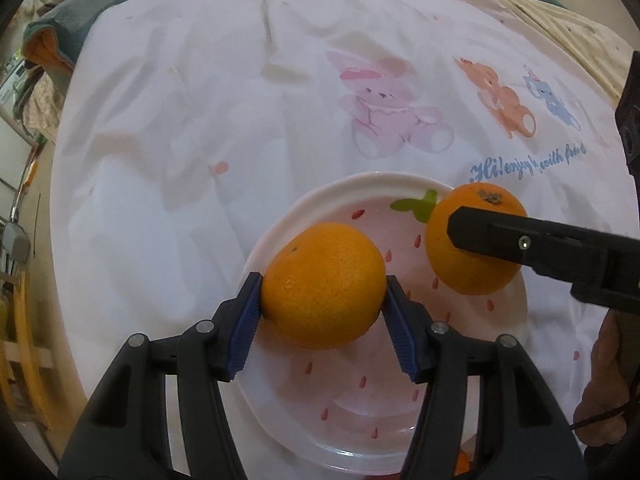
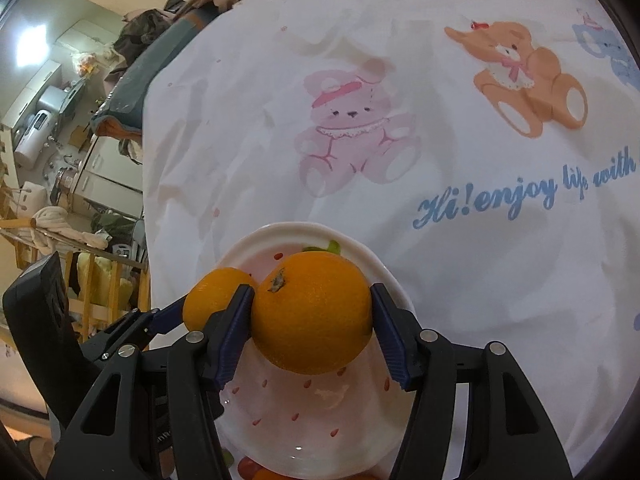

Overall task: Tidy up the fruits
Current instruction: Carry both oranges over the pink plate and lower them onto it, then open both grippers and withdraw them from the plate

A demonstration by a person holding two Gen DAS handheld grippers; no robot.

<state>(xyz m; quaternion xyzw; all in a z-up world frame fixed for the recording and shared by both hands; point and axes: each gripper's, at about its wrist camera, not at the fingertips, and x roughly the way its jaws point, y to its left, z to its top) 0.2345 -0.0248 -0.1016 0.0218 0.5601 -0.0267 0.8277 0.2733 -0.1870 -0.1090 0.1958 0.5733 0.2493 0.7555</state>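
Observation:
A pink strawberry-pattern plate (image 1: 352,408) lies on a white cloth. In the left wrist view my left gripper (image 1: 322,292) is shut on an orange (image 1: 322,284) held just over the plate's left half. My right gripper (image 2: 312,308) is shut on a second orange (image 2: 312,312) over the same plate (image 2: 320,432). That second orange (image 1: 468,248) also shows in the left wrist view at the plate's right rim, with a right gripper finger (image 1: 520,240) across it. The first orange (image 2: 212,300) and the left gripper fingers (image 2: 168,316) show to the left in the right wrist view.
The white cloth (image 1: 240,120) carries printed teddy bears (image 2: 352,128) and blue lettering (image 2: 520,196). Its left edge drops off to a cluttered room (image 2: 60,140). A bit of another orange thing (image 2: 272,474) shows below the plate's near rim.

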